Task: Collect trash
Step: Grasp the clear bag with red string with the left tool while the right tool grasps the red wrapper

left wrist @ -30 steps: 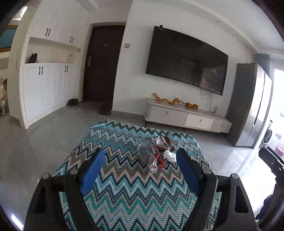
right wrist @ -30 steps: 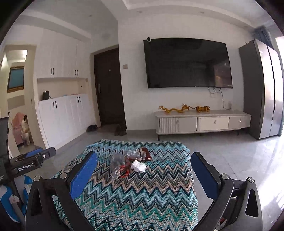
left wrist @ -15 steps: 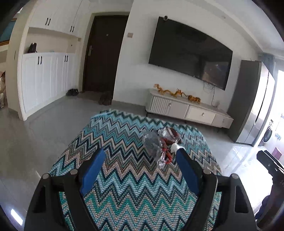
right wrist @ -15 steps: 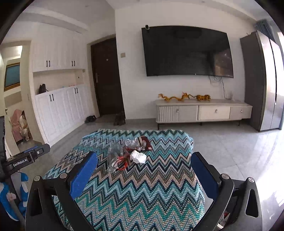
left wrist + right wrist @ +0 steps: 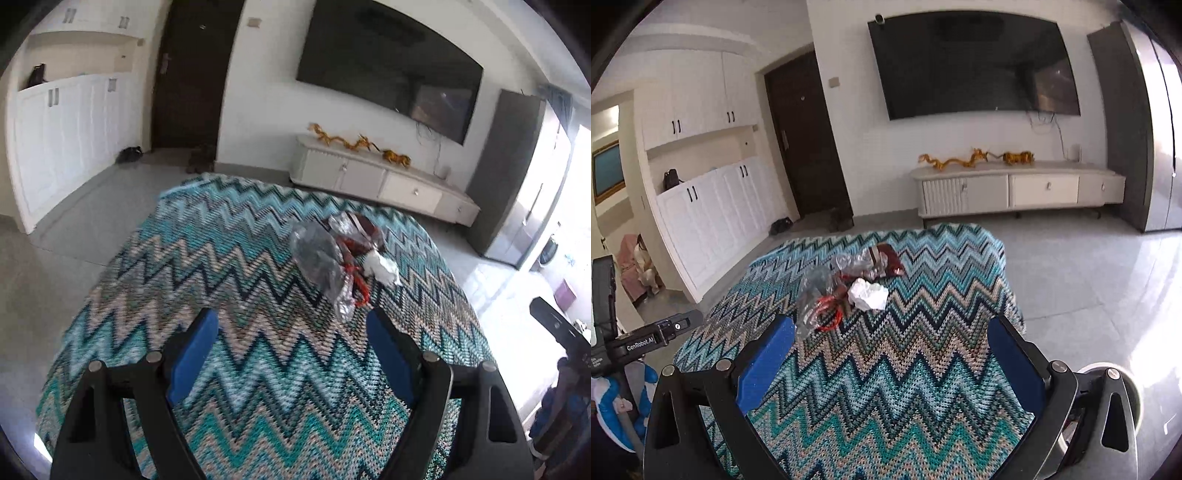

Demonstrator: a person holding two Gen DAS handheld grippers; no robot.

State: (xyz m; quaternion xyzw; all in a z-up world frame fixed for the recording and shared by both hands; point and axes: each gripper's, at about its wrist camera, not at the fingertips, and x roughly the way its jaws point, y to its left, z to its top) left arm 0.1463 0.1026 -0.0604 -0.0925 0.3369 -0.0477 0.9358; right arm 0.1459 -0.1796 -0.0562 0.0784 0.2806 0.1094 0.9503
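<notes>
Wide-open jaws on both the left gripper (image 5: 290, 328) and the right gripper (image 5: 890, 334) hold nothing above the zigzag-patterned cloth (image 5: 236, 291). Beyond the blue pads, near the cloth's far end, the trash lies in one heap: a clear plastic wrapper (image 5: 319, 258) with red bits, a crumpled white paper (image 5: 868, 293) touching it, and a dark red packet (image 5: 888, 258) behind. Farther off, a white cabinet (image 5: 1015, 190) stands under a wall-mounted television (image 5: 971, 64).

zigzag-covered table (image 5: 905, 369), wrappers (image 5: 827, 295), crumpled paper (image 5: 868, 294)

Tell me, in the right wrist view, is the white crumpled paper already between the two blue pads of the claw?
No. The white crumpled paper lies on the zigzag cloth beyond the open right claw, untouched.
</notes>
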